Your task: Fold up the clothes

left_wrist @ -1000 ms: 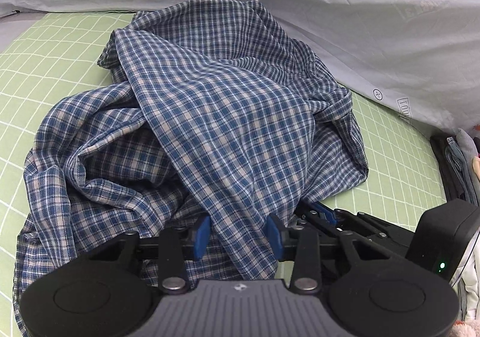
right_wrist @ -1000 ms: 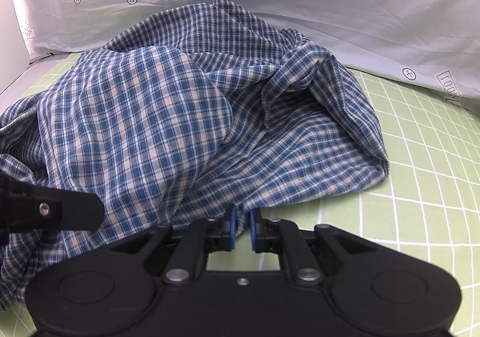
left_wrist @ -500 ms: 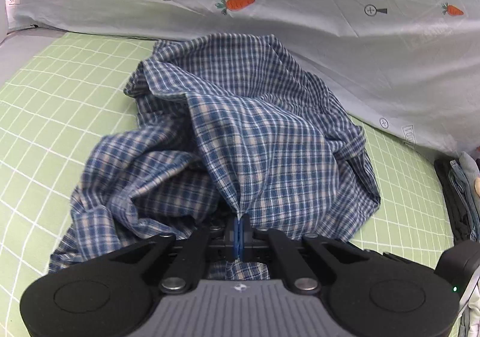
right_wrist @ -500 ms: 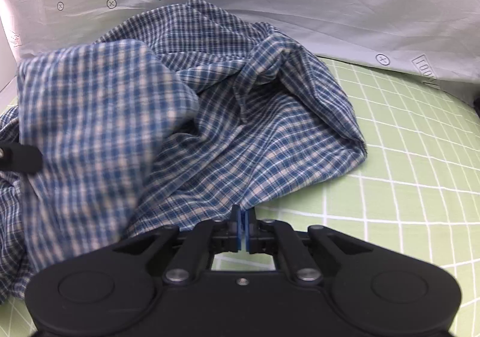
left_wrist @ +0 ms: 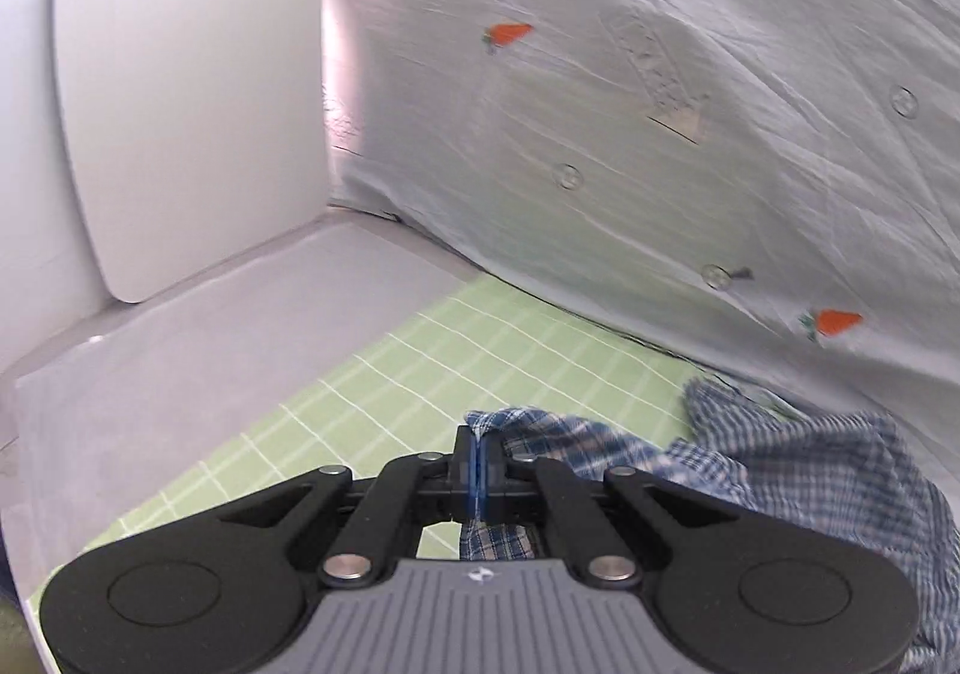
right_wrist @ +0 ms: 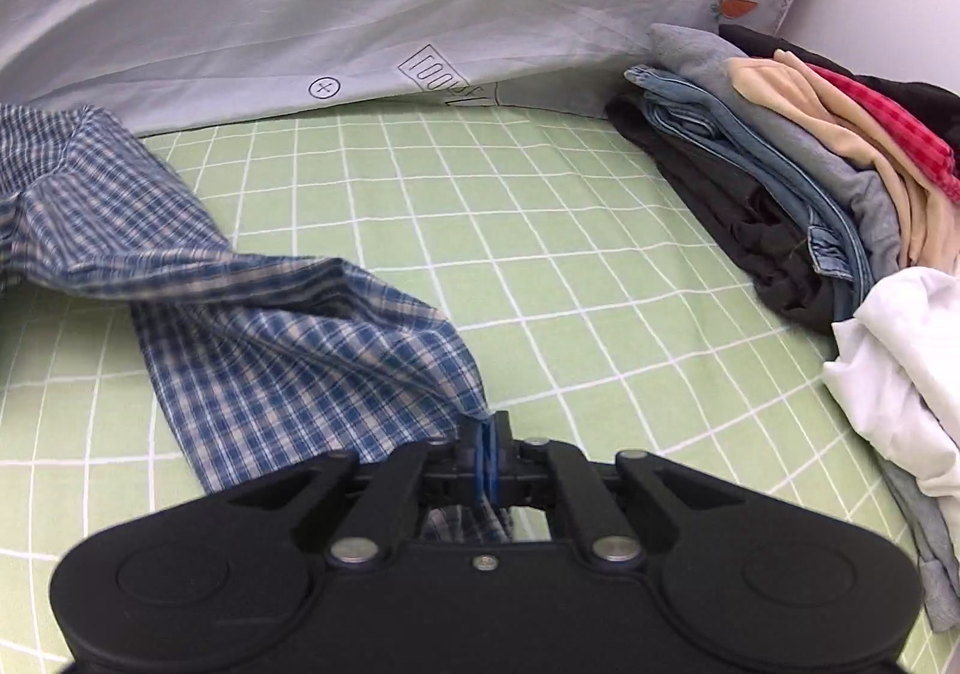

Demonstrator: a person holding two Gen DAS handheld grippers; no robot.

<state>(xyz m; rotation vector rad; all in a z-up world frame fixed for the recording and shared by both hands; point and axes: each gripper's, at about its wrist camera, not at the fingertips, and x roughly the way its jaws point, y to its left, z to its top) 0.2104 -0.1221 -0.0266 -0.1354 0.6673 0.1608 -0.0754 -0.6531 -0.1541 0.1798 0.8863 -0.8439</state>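
Green gridded sheet (right_wrist: 540, 254) covers the bed, pale carrot-print cloth (left_wrist: 660, 134) draped behind. Left tongs (left_wrist: 478, 467) clamp one edge of the plaid shirt (right_wrist: 270, 350), which trails off to their right. Right tongs (right_wrist: 485, 458) pinch another edge; shirt stretches away to their left. Stacked clothes (right_wrist: 810, 182) lie far right.

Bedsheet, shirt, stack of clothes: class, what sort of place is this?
Probably a bedroom, on a bed: a green checked bedsheet, a carrot-print sheet behind it, and a stack of clothes beside the plaid shirt.
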